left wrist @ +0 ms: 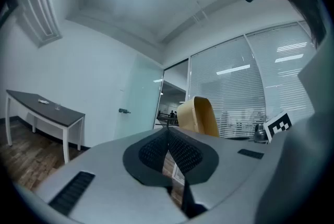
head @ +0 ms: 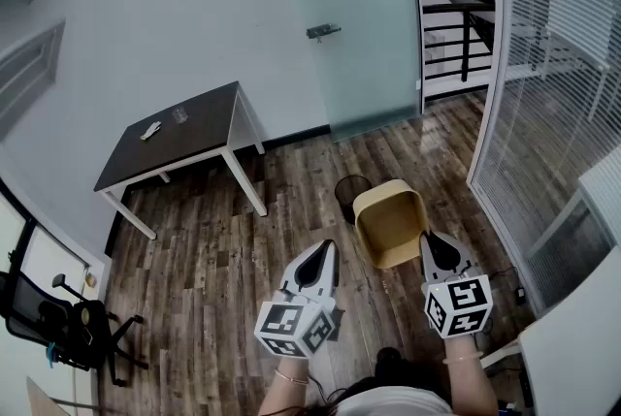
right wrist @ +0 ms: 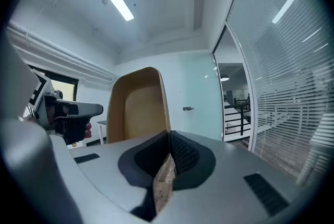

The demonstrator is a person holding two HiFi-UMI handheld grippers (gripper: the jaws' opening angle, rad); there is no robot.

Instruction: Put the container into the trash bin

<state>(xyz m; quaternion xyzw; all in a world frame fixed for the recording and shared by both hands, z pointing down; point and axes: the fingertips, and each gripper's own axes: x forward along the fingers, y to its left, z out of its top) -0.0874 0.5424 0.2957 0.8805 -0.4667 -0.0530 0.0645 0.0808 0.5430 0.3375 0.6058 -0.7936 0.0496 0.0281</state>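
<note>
A tan open-topped container (head: 391, 223) hangs above the wooden floor, tipped on its side. My right gripper (head: 428, 245) is shut on its near wall. In the right gripper view the container (right wrist: 138, 105) rises just past the closed jaws, and its brown edge is pinched between them. A small black mesh trash bin (head: 350, 194) stands on the floor just beyond the container, toward the glass door. My left gripper (head: 327, 251) hovers to the container's left, shut and holding nothing. The left gripper view shows the container (left wrist: 201, 113) beyond my left gripper (left wrist: 168, 131).
A dark-topped table (head: 206, 128) with white legs stands at the back left, with small items on it. A frosted glass door (head: 359, 16) is behind the bin, and a glass wall with blinds (head: 543, 113) runs along the right. A black office chair (head: 63, 317) sits at the lower left.
</note>
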